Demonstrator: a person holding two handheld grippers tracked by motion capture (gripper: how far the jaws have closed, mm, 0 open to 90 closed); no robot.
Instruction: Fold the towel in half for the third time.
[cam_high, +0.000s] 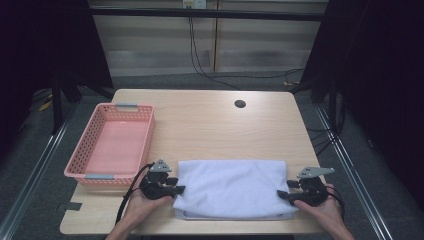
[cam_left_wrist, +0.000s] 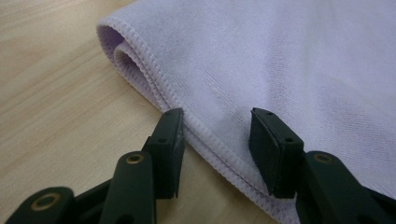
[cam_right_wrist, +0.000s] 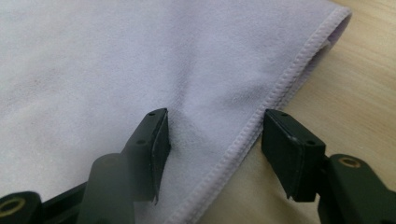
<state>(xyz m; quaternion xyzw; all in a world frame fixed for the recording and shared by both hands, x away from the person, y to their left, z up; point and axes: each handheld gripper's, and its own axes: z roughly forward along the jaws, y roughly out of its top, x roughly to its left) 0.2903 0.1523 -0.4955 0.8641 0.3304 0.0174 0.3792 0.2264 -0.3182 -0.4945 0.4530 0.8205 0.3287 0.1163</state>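
Observation:
A folded white towel (cam_high: 230, 187) lies flat near the front edge of the wooden table (cam_high: 215, 125). My left gripper (cam_high: 178, 189) rests at the towel's left end, held by a hand. In the left gripper view the towel (cam_left_wrist: 280, 60) has its stitched edge running between the jaws of the left gripper (cam_left_wrist: 217, 116), which stand apart without pinching it. My right gripper (cam_high: 283, 195) sits at the towel's right end. In the right gripper view the hemmed edge of the towel (cam_right_wrist: 116, 60) passes between the spread jaws of the right gripper (cam_right_wrist: 217, 116), and the pads are off the cloth.
A pink plastic basket (cam_high: 82, 145) with nothing in it stands at the table's left side, just behind the left gripper. A round cable hole (cam_high: 240, 104) is near the far edge. Dark curtains and frame rails flank the table.

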